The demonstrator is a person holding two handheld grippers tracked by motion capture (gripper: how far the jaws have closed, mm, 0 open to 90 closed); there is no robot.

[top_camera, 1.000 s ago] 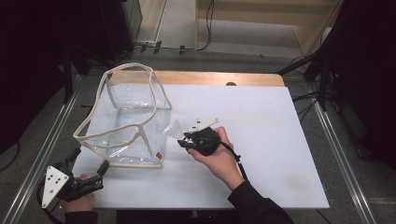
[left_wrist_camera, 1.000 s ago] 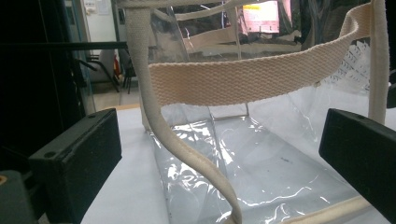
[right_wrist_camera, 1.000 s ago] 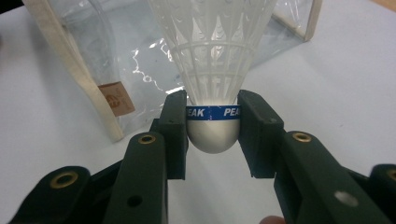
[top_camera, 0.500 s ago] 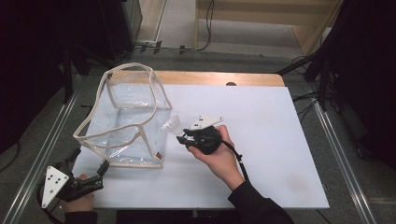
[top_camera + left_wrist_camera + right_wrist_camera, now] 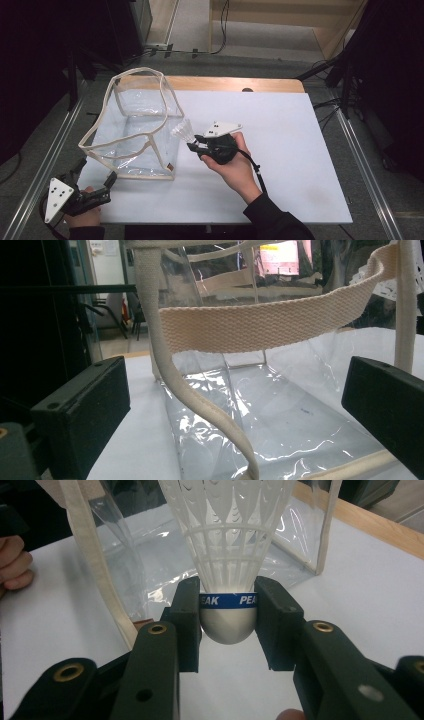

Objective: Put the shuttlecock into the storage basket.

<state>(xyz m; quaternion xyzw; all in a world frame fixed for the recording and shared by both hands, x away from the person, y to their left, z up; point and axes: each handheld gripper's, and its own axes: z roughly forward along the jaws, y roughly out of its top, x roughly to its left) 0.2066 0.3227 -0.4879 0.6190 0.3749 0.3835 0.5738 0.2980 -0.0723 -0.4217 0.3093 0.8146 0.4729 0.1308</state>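
Now the right claw (image 5: 227, 611) grips a white shuttlecock (image 5: 227, 555) by its rounded cork, one jaw on each side of the blue band, skirt pointing away toward the clear bag (image 5: 135, 132); seen from above, it hangs just beside the bag's near right corner, over the white worktop (image 5: 280, 150); the left claw (image 5: 95, 180) is spread wide at the bag's near left corner, its jaws flanking a cream strap (image 5: 260, 322).
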